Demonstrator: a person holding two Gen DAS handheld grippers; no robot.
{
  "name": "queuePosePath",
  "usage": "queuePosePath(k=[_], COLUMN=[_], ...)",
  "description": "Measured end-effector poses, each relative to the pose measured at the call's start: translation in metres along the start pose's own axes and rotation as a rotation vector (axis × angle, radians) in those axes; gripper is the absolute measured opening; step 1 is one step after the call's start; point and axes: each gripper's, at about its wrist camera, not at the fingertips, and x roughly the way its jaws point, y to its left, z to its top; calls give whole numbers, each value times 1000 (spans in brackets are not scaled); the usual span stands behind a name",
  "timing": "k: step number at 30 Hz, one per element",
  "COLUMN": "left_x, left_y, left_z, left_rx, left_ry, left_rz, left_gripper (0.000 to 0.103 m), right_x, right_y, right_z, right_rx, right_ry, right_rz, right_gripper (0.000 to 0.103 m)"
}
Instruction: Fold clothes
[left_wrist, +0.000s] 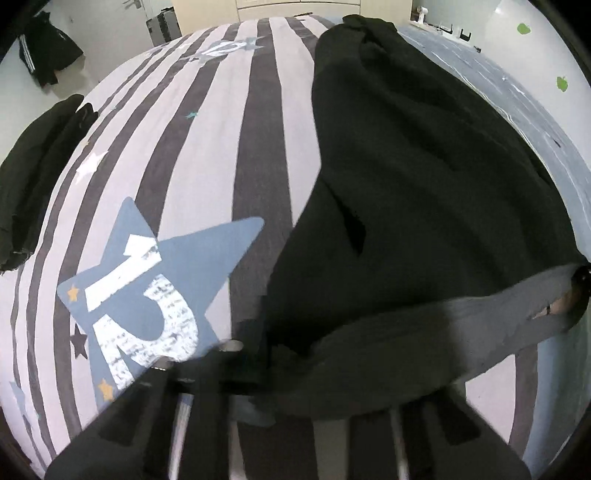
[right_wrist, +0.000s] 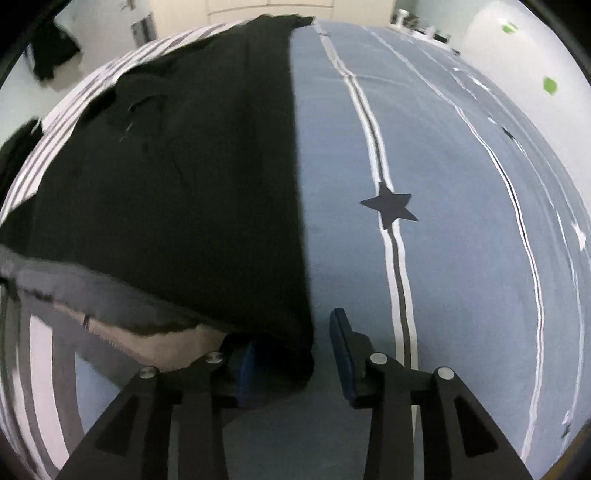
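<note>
A black garment (left_wrist: 406, 184) lies spread on the bed, reaching from the far edge down to me. Its near hem (left_wrist: 424, 332) is raised off the bedspread and shows a greyer inner side. My left gripper (left_wrist: 288, 369) sits at the hem's left corner with the cloth draped over it, and the jaws look shut on the fabric. In the right wrist view the same black garment (right_wrist: 184, 184) fills the left half. My right gripper (right_wrist: 295, 358) stands open. The garment's right corner hangs between its blue pads (right_wrist: 341, 350), against the left one and apart from the right.
The bedspread is grey and white striped (left_wrist: 207, 147) with a blue star print (left_wrist: 155, 288) on the left, and blue with thin stripes (right_wrist: 443, 221) on the right. Another dark garment (left_wrist: 37, 166) lies at the bed's left edge. A black jacket (left_wrist: 44, 48) hangs by the far wall.
</note>
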Motion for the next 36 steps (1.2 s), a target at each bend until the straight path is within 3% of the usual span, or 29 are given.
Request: queuePosePath(k=[4,10,13,15,20,26,27,30,32,36], left_x=[-24,-61,-85,-96,-71,-28,-23,-9,-3,10], left_y=[10,38,41,31,5,13,19,25,26,22], left_z=[17,41,27,23,4,-23,-27,-32,-35,-34], left_rx=[-15,-85,-60,-54,-7,-83,-97,-107,-109,-96], left_ry=[-75,-168,-226,-246,-166,-77,-65,-45,-21,-9], left_rz=[4,39,16,-40,-56,-37,-34,-22,-9,-20], left_gripper=[8,8,6,6,6,8,9,15,25,28], right_x=[-5,-10,-24,-35,-33,-25,-25,-23,-19,-4], right_y=[-3,12,-2,-18,-35,-5,1,21,29,23], right_z=[13,25,23,18,-9,-27,-28,-28,-27,-18], right_rx=[60,-8,74,145,243,144,117,23,-18,12], right_ry=[-52,-97,-138,-150,-81,-44,-45,-63,-76,-64], right_rz=[54,50,46,48,66,63,51,-8,-44,-75], right_gripper=[22,22,19,18,17,19,20,38,40,41])
